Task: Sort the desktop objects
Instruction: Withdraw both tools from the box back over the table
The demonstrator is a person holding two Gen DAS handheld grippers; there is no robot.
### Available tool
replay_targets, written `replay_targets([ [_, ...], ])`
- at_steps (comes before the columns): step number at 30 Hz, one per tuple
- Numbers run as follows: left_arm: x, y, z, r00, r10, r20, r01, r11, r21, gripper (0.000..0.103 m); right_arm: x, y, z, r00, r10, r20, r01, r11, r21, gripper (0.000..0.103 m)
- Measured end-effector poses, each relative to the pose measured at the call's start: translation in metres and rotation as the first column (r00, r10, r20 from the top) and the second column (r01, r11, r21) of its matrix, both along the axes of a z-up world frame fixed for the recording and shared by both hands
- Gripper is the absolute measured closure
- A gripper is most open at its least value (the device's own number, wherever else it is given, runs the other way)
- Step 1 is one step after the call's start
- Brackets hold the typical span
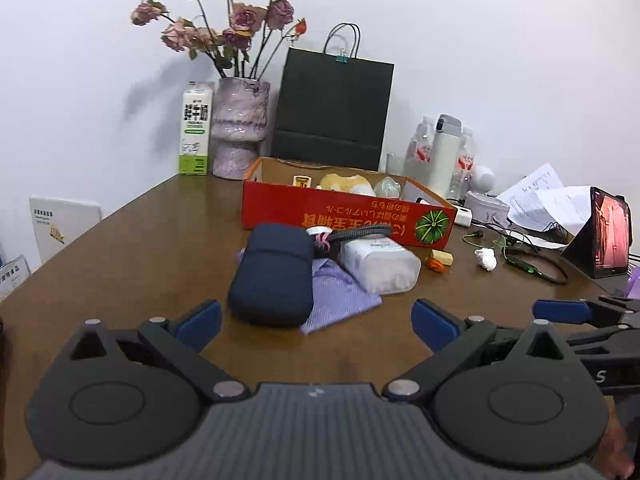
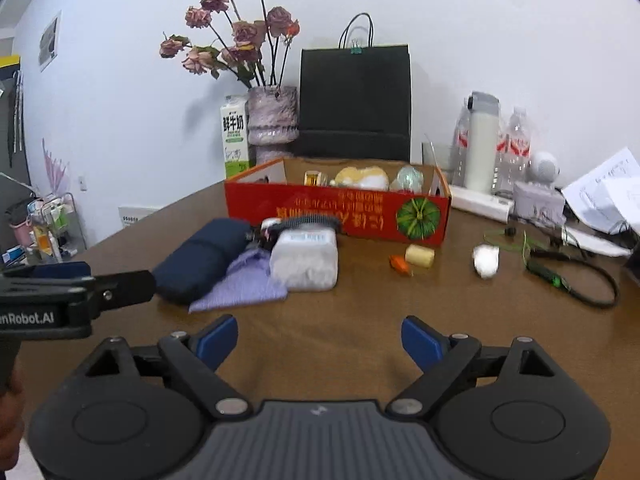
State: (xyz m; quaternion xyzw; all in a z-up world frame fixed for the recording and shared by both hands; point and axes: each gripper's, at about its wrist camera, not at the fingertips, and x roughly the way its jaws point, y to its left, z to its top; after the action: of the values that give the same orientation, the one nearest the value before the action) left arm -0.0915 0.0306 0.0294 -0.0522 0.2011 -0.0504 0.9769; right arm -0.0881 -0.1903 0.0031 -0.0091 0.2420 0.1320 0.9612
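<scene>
Desktop objects sit loose on the brown worktop, in front of the red cardboard box: navy pouch overlapping a purple cloth, white tissue pack touching the cloth at the pouch's 3 o'clock, black strap draped over the cluster, then yellow eraser-like block, small orange bit and white crumpled lump further toward 3 o'clock. Left claw spread wide, grasping nothing, hovering just short of the pouch. Right claw likewise released and empty, over bare worktop. Step looks like approach before a first pick, no item gripped yet. Next move likely: advance left claw at 12 o'clock, straddle the pouch, clench, carry to box. Box already holds a small yellow-labelled jar, a yellow-white soft item and a pale greenish lump; the rest of its floor is hidden by the wall.
</scene>
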Motion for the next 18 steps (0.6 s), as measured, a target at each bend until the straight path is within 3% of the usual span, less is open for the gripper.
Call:
replay_targets([
  [5,-0.01,-0.002,-0.006,1.0,0.006,0.031,-0.007,0.999,0.033,0.0,-0.011,-0.003,-0.01,1.0,-0.016,-0.009,0.016,1.0,0.017,0.014],
  [13,0.001,-0.005,-0.014,0.999,0.0,-0.032,0.002,0.998,0.059,0.0,-0.004,-0.008,-0.014,0.999,-0.029,-0.026,0.03,0.999,0.036,0.014],
  [18,0.031,-0.005,-0.009,0.997,-0.027,-0.071,0.03,0.998,0.051,0.0,0.018,-0.024,-0.008,0.998,-0.061,-0.027,0.062,0.998,0.02,0.014],
])
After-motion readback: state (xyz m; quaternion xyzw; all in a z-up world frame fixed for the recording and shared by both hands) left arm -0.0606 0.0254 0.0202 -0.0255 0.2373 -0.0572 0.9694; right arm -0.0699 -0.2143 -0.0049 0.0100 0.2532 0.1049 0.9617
